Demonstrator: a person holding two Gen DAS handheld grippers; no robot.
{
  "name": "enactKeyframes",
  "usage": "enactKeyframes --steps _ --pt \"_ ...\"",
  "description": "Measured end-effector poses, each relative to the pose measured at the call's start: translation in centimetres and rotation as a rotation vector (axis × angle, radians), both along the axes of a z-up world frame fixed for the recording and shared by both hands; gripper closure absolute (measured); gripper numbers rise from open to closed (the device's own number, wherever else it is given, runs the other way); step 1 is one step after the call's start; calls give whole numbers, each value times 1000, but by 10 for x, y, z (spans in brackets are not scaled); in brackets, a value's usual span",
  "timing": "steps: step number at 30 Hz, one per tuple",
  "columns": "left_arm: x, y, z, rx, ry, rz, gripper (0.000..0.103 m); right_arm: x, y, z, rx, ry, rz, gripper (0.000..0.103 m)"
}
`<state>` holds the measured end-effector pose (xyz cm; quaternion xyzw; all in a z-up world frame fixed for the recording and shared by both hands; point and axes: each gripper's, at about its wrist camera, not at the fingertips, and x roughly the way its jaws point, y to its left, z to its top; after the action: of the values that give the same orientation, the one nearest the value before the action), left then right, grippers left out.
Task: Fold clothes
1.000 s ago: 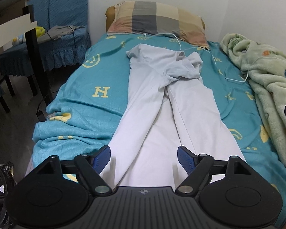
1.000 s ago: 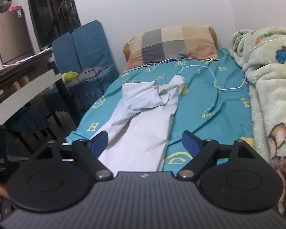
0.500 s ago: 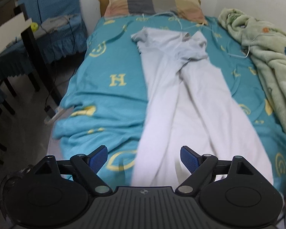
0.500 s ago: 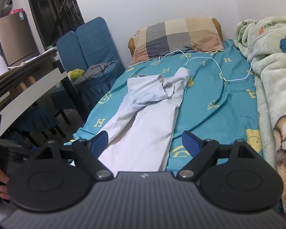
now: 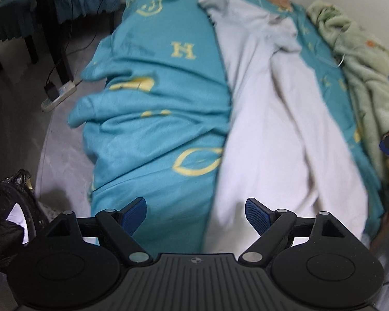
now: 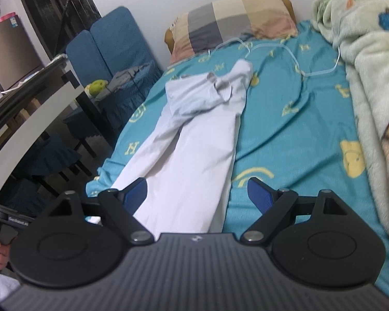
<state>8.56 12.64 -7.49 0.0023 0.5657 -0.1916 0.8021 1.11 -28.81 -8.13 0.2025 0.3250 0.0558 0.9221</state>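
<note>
Now, garment: 1 pair of pale lilac-white cloth trousers [image 6: 194, 140] spread lengthwise on teal patterned bedsheet [image 6: 285, 119], waistband toward checked pillow [image 6: 233, 23], 2 legs toward foot of sheet.
Handling: likely light, limp, prone to wrinkle; best pinched at leg hems near sheet's foot edge.
Left gripper [image 5: 195, 213]: blue pads spread, holding nothing, above sheet beside left leg.
Right gripper [image 6: 197, 191]: spread, empty, above leg ends.
Count: 1 garment, 2 grippers, 1 pillow, 1 green fleece blanket [image 6: 370, 51].

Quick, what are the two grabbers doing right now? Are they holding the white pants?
Left gripper: open, holding nothing, above the white pants.
Right gripper: open, holding nothing, over the near end of the pants.
</note>
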Motion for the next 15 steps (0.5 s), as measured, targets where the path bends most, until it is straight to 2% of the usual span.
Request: enactKeyframes --steps 3,9,11,12,13,15 --pt "0 -2 -12 -33 47 -69 18 2 2 -9 20 47 2 17" --pt "-15 -18 -22 -45 127 -248 23 7 4 -21 54 105 -16 17" --pt "-20 -26 -25 10 138 -285 37 10 3 -23 62 115 -21 17" --pt "-23 -31 -27 38 143 -302 54 11 3 -24 66 120 -24 17" --pt "-25 -35 -27 76 149 -310 80 12 2 -25 70 126 -29 17" --pt "-31 -46 -20 127 136 -336 95 13 1 -28 77 140 -39 17"
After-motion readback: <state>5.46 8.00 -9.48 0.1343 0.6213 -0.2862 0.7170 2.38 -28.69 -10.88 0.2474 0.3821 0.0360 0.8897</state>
